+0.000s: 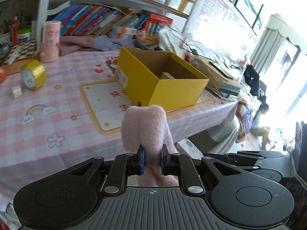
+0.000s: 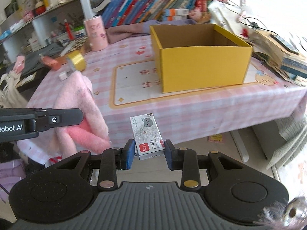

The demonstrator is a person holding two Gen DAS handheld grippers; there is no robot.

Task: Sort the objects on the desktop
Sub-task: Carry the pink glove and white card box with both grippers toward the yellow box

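Pink-check worktop (image 2: 191, 105), yellow box (image 2: 201, 57) ahead. Left gripper (image 1: 151, 161) pinching pink fleece (image 1: 145, 128), right gripper (image 2: 148, 154) pinching staple box (image 2: 145, 132) by one end; could pivot out, fleece could snag box rim.

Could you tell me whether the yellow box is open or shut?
Open: the yellow box has no lid on, and its brown inside walls show from above.
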